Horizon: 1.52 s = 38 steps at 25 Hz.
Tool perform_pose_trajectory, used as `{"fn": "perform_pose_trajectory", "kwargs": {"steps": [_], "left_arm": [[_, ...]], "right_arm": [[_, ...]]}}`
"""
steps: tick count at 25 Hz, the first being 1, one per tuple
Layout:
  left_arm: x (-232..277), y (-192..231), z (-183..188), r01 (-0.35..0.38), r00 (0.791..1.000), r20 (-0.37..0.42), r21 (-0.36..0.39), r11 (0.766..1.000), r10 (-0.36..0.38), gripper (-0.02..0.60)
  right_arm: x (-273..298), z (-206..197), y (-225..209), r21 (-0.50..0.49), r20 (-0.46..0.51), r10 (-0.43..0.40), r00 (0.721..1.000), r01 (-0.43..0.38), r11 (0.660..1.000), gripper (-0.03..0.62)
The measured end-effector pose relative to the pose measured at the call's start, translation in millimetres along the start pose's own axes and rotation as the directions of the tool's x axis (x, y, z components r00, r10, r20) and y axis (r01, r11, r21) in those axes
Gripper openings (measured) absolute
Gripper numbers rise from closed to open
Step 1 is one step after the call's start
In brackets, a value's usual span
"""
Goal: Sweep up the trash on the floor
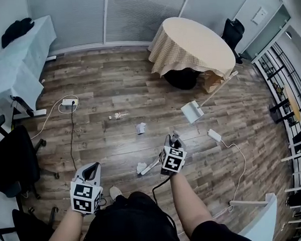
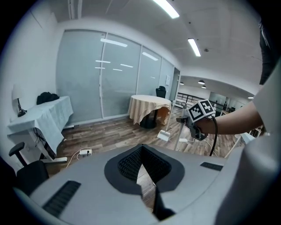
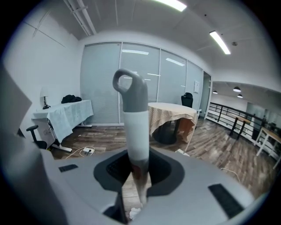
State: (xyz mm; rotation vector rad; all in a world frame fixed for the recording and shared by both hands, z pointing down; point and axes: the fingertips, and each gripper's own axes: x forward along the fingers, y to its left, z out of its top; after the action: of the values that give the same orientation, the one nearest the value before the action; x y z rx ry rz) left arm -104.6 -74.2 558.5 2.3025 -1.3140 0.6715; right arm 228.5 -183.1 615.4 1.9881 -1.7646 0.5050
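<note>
My right gripper (image 1: pixel 173 143) (image 3: pixel 138 176) is shut on a broom handle (image 3: pixel 136 127), white with a grey loop at its top. The handle slants down to the left towards a crumpled white paper (image 1: pixel 141 168) on the wooden floor. Another crumpled paper (image 1: pixel 141 128) and a small scrap (image 1: pixel 119 115) lie farther out. A white dustpan (image 1: pixel 192 112) stands on the floor, its long handle leaning by the round table. My left gripper (image 1: pixel 93 171) (image 2: pixel 147 184) is held low at the left, open by a narrow gap and empty. It sees the right gripper (image 2: pixel 197 118) and the dustpan (image 2: pixel 164 135).
A round table with a beige cloth (image 1: pixel 192 45) stands at the back. A long table with a pale cloth (image 1: pixel 16 64) lines the left wall. A power strip (image 1: pixel 69 102) and cables lie on the floor, another adapter (image 1: pixel 214 135) to the right. Black office chairs (image 1: pixel 14 160) stand at the left.
</note>
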Motion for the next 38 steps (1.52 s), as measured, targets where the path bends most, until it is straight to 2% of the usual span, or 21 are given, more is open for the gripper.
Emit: {"fn": "perform_pose_trajectory", "kwargs": {"steps": [9,14,19,24,30,34,38], "left_arm": [[16.4,15.0,-6.9,-0.046,0.998,-0.044,-0.048,0.998,0.044,-0.006],[34.0,19.0,12.2,-0.059,0.998,-0.037,-0.066,0.996,0.057,-0.006],[49.8,20.1,35.6,-0.054,0.998,-0.018,-0.052,0.997,0.053,-0.006],[59.2,31.2,50.9,-0.068,0.998,0.005,-0.062,0.996,0.069,-0.006],[64.0,45.9,53.1,-0.109,0.994,0.004,-0.101,0.989,0.110,-0.006],[66.2,60.1,50.2,-0.155,0.988,-0.013,-0.143,0.977,0.155,-0.006],[66.9,72.7,44.8,-0.194,0.981,-0.026,-0.198,0.961,0.193,-0.006]], "right_arm": [[28.1,26.7,22.2,0.004,0.023,0.053,0.998,-0.053,0.999,0.089],[42.8,38.3,29.0,-0.021,-0.005,0.091,0.996,-0.091,0.996,0.089],[47.8,59.8,36.7,-0.051,-0.019,0.146,0.989,-0.147,0.988,0.086],[65.0,112.4,66.5,-0.118,0.007,0.228,0.974,-0.226,0.967,0.086],[111.1,185.8,107.3,-0.201,0.024,0.310,0.950,-0.299,0.933,0.086],[146.4,234.4,136.7,-0.246,0.040,0.362,0.931,-0.342,0.907,0.087],[184.0,273.4,165.3,-0.257,0.053,0.384,0.922,-0.359,0.897,0.086]]}}
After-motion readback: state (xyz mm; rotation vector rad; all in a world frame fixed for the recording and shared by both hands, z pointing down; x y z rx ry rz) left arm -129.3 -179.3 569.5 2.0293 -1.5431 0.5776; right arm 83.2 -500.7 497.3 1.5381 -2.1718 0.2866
